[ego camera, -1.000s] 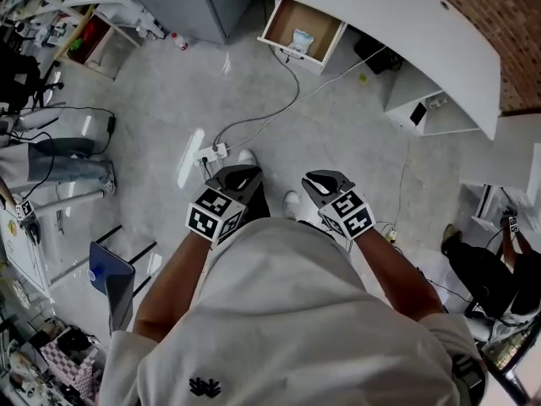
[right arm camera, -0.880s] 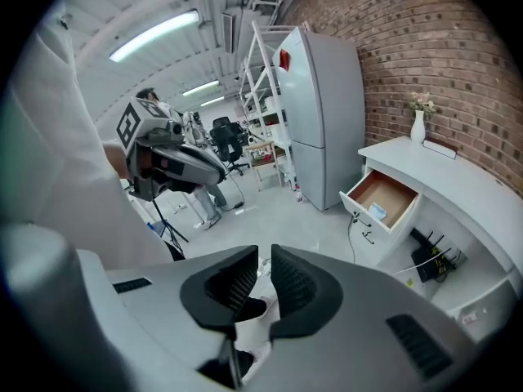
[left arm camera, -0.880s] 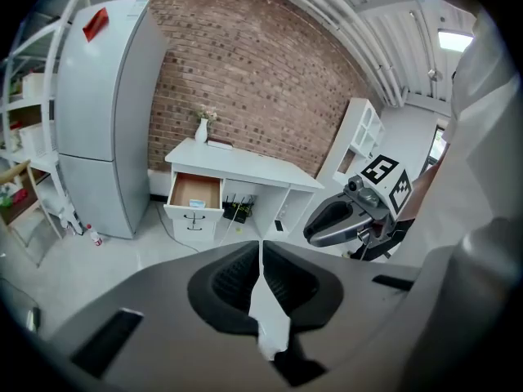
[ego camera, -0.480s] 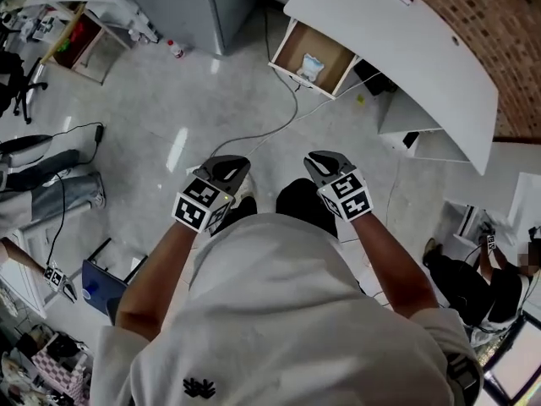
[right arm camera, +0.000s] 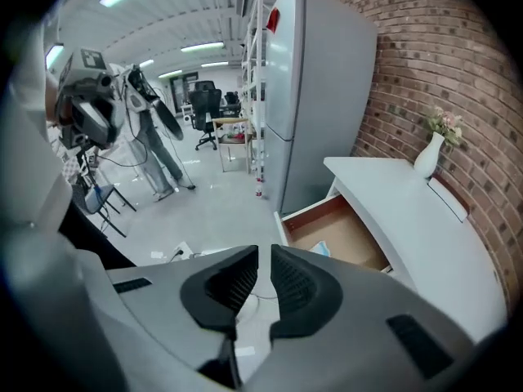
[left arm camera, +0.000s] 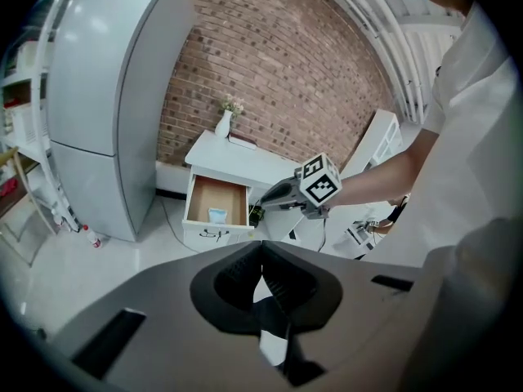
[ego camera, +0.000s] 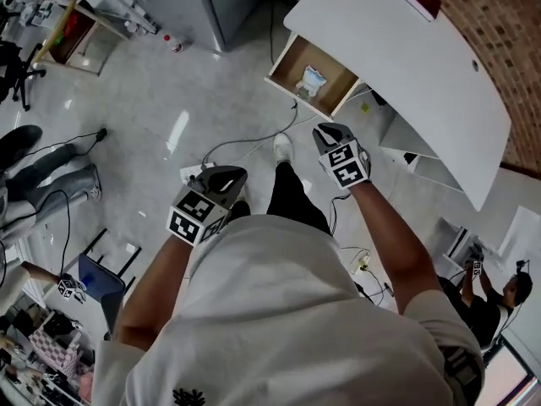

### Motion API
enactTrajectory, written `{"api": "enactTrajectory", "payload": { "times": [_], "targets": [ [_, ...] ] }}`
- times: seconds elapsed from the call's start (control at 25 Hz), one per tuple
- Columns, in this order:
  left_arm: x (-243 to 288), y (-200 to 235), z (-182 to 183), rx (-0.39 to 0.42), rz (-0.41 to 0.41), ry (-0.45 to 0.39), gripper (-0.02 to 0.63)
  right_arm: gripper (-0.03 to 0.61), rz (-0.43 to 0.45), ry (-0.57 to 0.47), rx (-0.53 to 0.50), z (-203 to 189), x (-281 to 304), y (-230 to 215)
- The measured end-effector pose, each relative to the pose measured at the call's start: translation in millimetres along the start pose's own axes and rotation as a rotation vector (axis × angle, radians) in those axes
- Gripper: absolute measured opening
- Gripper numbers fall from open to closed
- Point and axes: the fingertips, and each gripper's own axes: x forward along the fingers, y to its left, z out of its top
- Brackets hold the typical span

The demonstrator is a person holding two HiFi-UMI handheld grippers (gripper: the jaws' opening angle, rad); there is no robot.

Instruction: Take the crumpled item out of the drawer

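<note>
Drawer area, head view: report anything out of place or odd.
The desk drawer hangs open with a crumpled pale item lying inside. A loose cable trails below it across the floor. Nothing looks spilled or broken.

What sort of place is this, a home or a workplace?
Probably a lab or workshop with a mock home corner: a brick wall and a white desk with an open drawer, but also office chairs and loose cables.

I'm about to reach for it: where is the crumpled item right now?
Head view, upper centre: the crumpled item lies inside the open drawer, which sticks out from under the white desk.
</note>
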Motion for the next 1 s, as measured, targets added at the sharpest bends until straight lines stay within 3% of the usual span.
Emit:
{"api": "enactTrajectory", "payload": {
  "times": [0.2,0.4,0.64,0.8,1.0],
  "targets": [
    [59.7,25.7,52.7,-0.036,0.026,0.003,0.025,0.072,-0.011,0.049,-0.095,-0.7,83.3,-95.6],
    [111.5,58.9,81.0,-0.063,0.058,0.012,0.025,0.072,0.003,0.119,-0.159,-18.2,172.1,-154.6],
    [150.2,83.0,86.3,-0.154,0.098,0.046,0.025,0.086,0.074,0.216,-0.199,-57.1,257.6,-181.1],
    [172.1,104.8,85.6,-0.198,0.124,0.06,0.025,0.095,0.075,0.277,-0.211,-76.5,304.2,-210.2],
    [174.0,110.0,86.5,-0.252,0.132,0.058,0.025,0.101,0.118,0.35,-0.296,-89.4,327.9,-214.7]
  ]
}}
